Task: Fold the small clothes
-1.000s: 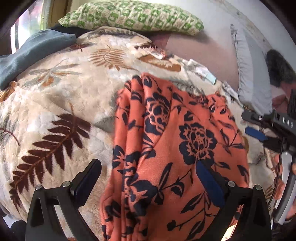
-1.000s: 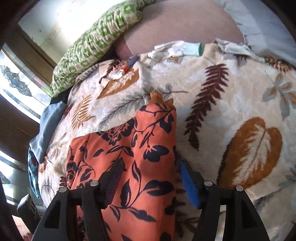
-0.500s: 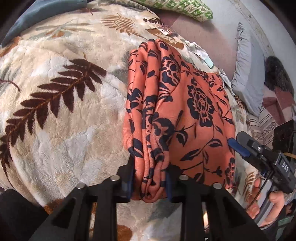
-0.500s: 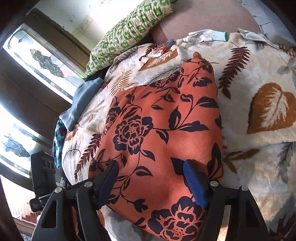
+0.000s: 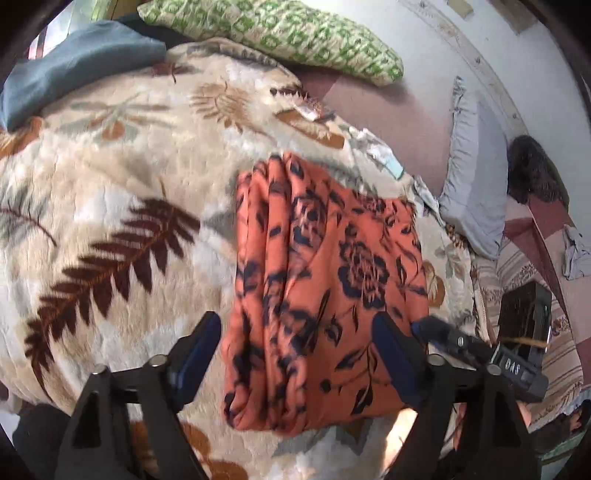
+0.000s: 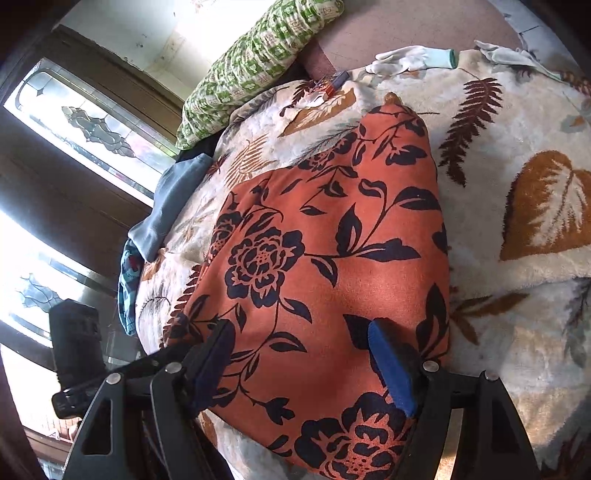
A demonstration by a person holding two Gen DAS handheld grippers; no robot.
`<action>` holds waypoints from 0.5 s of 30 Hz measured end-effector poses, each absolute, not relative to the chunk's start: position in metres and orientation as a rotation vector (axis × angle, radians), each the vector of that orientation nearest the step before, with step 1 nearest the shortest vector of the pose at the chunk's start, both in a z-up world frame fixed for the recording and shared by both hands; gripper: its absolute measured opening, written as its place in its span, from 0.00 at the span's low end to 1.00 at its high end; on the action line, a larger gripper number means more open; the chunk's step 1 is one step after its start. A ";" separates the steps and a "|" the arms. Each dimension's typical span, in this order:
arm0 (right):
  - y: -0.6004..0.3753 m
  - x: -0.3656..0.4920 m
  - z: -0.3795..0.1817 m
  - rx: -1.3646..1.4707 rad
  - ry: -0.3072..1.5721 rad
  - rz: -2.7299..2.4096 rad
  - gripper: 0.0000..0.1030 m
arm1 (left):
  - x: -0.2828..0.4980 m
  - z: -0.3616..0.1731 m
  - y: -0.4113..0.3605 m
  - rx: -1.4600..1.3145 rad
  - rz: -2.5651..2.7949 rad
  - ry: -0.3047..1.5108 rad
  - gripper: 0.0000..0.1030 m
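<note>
Garment [image 5: 325,288], orange with dark flowers, lies folded into a thick rectangle near the bed's [image 5: 122,184] front edge. Your left tongs [image 5: 295,343] and right tongs [image 6: 299,354] both hover apart, gripping nothing. Folding looks nearly finished.

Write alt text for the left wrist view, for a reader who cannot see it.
A folded orange cloth with dark flowers lies on a cream leaf-print blanket, between the spread fingers of the open left gripper, which holds nothing. A green patterned pillow lies beyond, and the right gripper shows at the right edge.
</note>
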State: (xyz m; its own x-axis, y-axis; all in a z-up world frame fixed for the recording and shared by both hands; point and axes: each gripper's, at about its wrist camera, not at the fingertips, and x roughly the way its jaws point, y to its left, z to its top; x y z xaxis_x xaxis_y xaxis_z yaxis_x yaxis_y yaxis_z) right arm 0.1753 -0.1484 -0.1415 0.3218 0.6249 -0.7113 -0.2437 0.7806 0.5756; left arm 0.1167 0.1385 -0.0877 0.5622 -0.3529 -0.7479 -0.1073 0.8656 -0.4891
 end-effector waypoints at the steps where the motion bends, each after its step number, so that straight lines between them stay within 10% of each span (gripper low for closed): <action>1: -0.150 0.176 -0.142 0.416 1.105 0.596 0.77 | 0.131 -0.085 0.141 -0.494 -0.118 0.964 0.86; 9: -0.156 0.175 -0.145 0.452 1.088 0.637 0.77 | 0.229 -0.136 0.133 -0.525 -0.117 1.168 0.85; 12: -0.157 0.173 -0.146 0.460 1.080 0.640 0.77 | 0.232 -0.149 0.138 -0.659 -0.176 1.207 0.29; 15: -0.158 0.171 -0.145 0.450 1.073 0.650 0.77 | 0.204 -0.108 0.122 -0.496 -0.165 1.027 0.22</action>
